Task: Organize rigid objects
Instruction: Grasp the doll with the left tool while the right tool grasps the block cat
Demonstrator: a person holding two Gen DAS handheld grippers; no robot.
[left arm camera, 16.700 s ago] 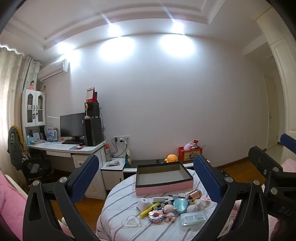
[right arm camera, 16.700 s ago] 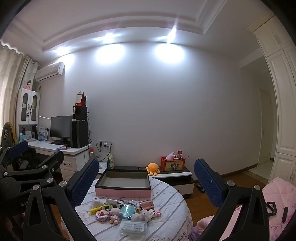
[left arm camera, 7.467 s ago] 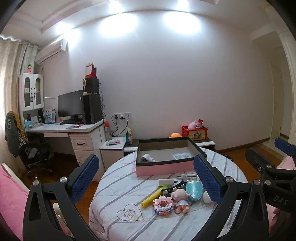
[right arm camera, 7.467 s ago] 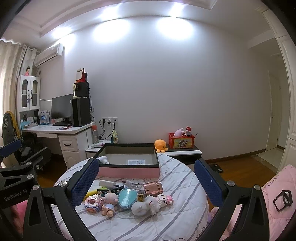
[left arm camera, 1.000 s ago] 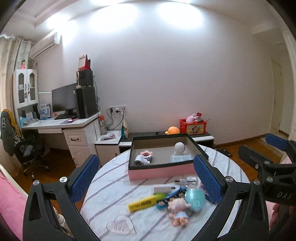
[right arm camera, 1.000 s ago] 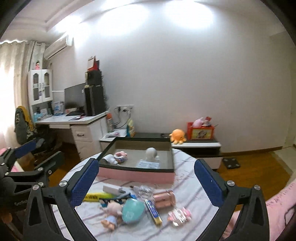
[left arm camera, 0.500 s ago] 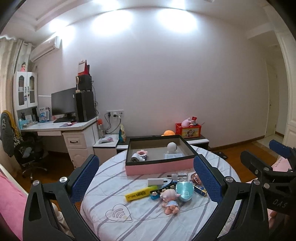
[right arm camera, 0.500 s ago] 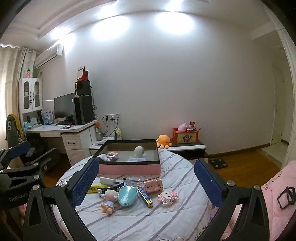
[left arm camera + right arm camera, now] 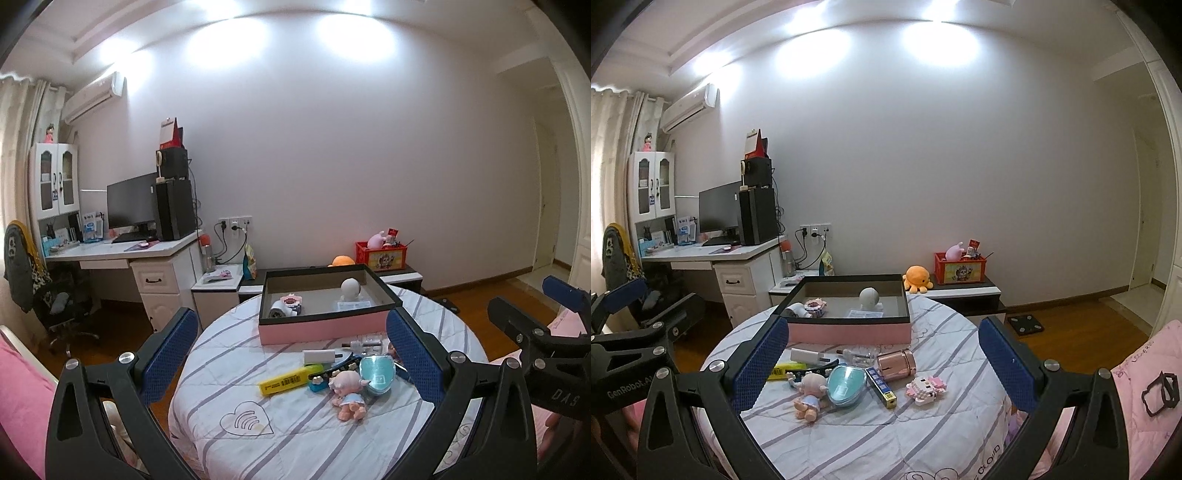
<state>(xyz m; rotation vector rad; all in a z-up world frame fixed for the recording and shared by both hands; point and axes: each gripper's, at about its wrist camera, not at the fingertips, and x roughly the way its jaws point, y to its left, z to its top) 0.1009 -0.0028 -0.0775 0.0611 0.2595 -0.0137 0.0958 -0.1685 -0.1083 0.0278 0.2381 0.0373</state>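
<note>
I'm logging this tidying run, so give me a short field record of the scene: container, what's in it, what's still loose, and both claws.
container: pink box with dark rim, at the far side of the round table
in box: white figurine, pink block toy, white roll, flat packet
loose on table: doll, teal case, rose-gold cylinder, yellow highlighter, pink block axolotl
left claw: open, empty, above the table
right claw: open, empty, above the table
</note>
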